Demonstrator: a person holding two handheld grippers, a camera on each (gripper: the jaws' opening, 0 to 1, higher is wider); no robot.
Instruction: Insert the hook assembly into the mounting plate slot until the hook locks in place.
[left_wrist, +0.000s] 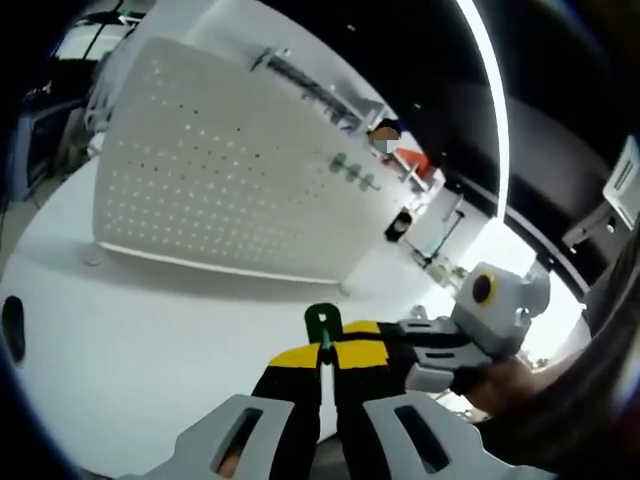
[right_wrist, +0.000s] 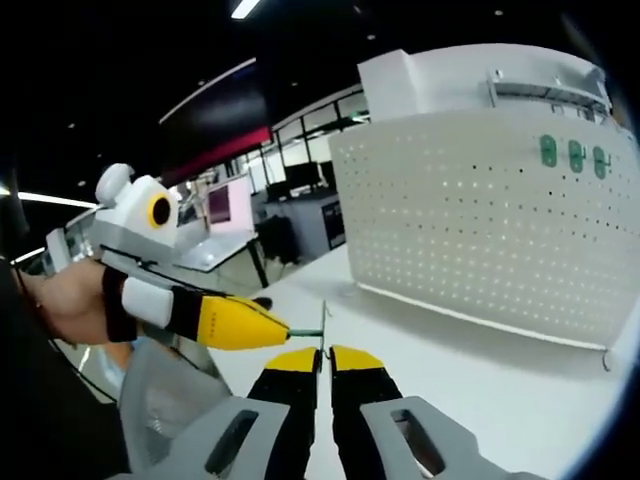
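Note:
A small green hook (left_wrist: 322, 322) sticks up between the yellow tips of my left gripper (left_wrist: 322, 352), which is shut on it. My right gripper (left_wrist: 372, 338) comes in from the right, and its yellow tips meet the same hook. In the right gripper view, my right gripper (right_wrist: 322, 358) is shut on a thin upright part of the hook (right_wrist: 322, 322), and the left gripper's yellow tip (right_wrist: 238, 322) reaches it from the left. The white perforated mounting plate (left_wrist: 220, 180) (right_wrist: 480, 220) stands upright on the white table, well beyond the hook.
Three green hooks (left_wrist: 353, 171) (right_wrist: 574, 154) sit in the plate near its upper edge. A metal rail (left_wrist: 310, 85) runs along the top behind it. Bare white table (left_wrist: 150, 330) lies between the grippers and the plate. A hand (right_wrist: 70, 295) holds the left gripper.

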